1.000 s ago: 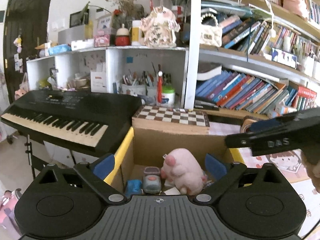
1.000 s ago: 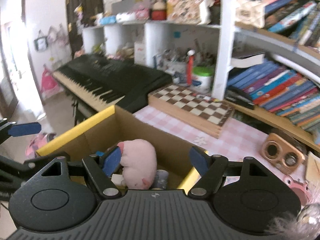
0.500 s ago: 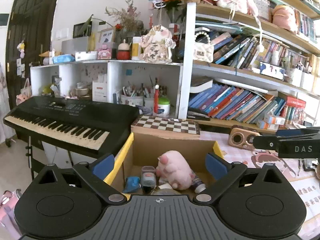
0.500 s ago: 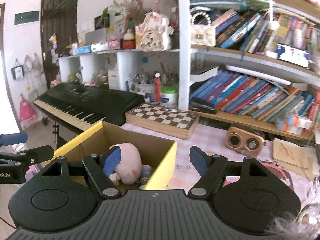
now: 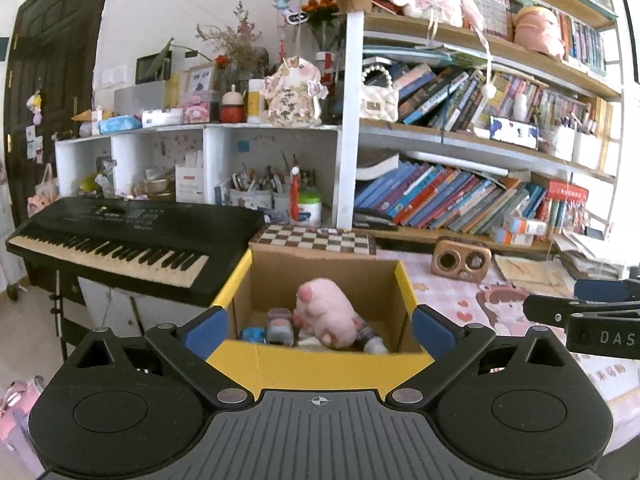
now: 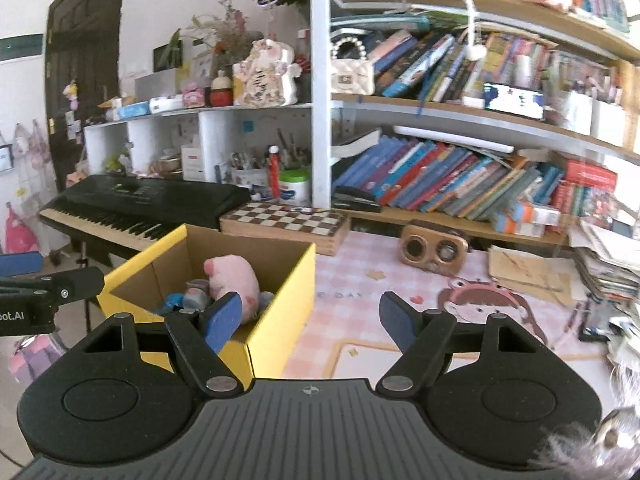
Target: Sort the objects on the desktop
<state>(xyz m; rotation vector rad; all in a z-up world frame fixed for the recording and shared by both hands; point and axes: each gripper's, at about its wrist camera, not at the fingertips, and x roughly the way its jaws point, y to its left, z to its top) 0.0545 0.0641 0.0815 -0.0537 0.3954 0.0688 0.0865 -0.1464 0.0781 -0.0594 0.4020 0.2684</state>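
Note:
A yellow cardboard box stands on the pink checked desk mat. In it lie a pink plush pig, a small grey toy and a blue item. My left gripper is open and empty, level with the box's near wall. The box also shows in the right wrist view, with the pig inside. My right gripper is open and empty, just right of the box, over the mat. The right gripper's finger shows at the right of the left wrist view.
A wooden speaker and a chessboard box sit behind the box. A black keyboard stands at the left. Papers and books pile at the right. Shelves of books fill the back.
Both grippers have pulled back and up from the box. The whole box and more of the desk now show. Both stay open and empty.

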